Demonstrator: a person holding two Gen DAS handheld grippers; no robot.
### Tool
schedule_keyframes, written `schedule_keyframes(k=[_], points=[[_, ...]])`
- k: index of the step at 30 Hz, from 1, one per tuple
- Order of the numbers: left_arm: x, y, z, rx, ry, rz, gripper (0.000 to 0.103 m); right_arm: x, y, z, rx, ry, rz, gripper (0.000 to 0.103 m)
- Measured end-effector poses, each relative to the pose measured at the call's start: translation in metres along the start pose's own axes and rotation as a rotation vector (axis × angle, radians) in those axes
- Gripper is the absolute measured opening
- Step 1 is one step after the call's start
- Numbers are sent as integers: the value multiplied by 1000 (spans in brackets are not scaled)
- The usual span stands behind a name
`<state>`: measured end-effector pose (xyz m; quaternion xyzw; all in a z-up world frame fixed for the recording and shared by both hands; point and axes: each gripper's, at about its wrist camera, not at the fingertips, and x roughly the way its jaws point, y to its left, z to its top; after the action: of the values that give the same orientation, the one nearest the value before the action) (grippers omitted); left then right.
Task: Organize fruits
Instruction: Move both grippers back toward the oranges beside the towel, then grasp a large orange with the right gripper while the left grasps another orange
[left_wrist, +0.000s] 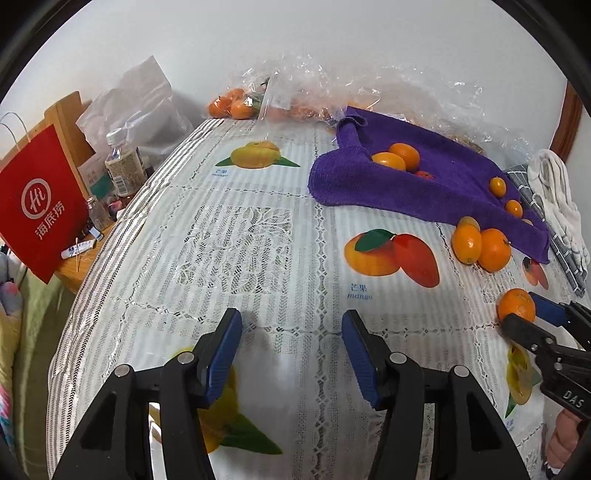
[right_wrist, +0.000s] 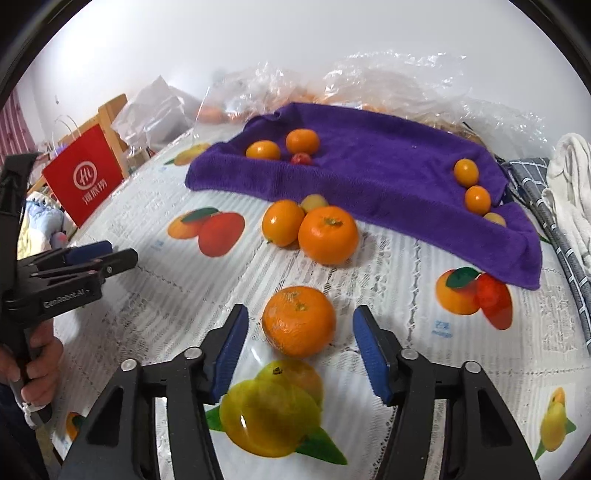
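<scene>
A mandarin (right_wrist: 299, 321) lies on the fruit-print tablecloth (right_wrist: 388, 280) between the jaws of my right gripper (right_wrist: 301, 311), which is open with a gap on each side of the fruit. My left gripper (left_wrist: 291, 321) is open over bare cloth, nothing in it. In the left wrist view the right gripper (left_wrist: 521, 308) straddles the same mandarin (left_wrist: 516, 302). A purple towel (right_wrist: 369, 173) holds two oranges (right_wrist: 284, 146) and small kumquats (right_wrist: 466, 171). Two more oranges (right_wrist: 328, 234) sit just in front of the towel.
Crumpled clear plastic bags (left_wrist: 295, 85) with oranges line the wall. A red paper bag (left_wrist: 40, 206) and a bottle (left_wrist: 123, 162) stand past the table's left edge. Folded checked and white cloths (left_wrist: 554, 192) lie at the right. A hand (right_wrist: 40, 362) holds the left gripper (right_wrist: 120, 251).
</scene>
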<state>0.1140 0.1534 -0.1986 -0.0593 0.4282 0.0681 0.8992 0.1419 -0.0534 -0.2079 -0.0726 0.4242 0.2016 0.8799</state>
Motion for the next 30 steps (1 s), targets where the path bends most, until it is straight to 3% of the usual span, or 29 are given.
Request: schedule_keyframes(k=[5, 11, 18, 26, 30], points=[[1, -3, -1, 18, -5, 17, 59, 7, 1, -3, -4, 3, -14, 42], [2, -5, -1, 28, 0, -1, 65, -3, -8, -5, -5, -14, -12, 42], [0, -8, -1, 43, 13, 15, 65, -31, -57, -15, 40, -76, -91, 42], [-4, -51, 15, 77, 5, -135, 64, -43, -123, -27, 136, -84, -171, 42], [6, -80, 21, 116, 21, -157, 64, -42, -137, -33, 155, -88, -186, 42]])
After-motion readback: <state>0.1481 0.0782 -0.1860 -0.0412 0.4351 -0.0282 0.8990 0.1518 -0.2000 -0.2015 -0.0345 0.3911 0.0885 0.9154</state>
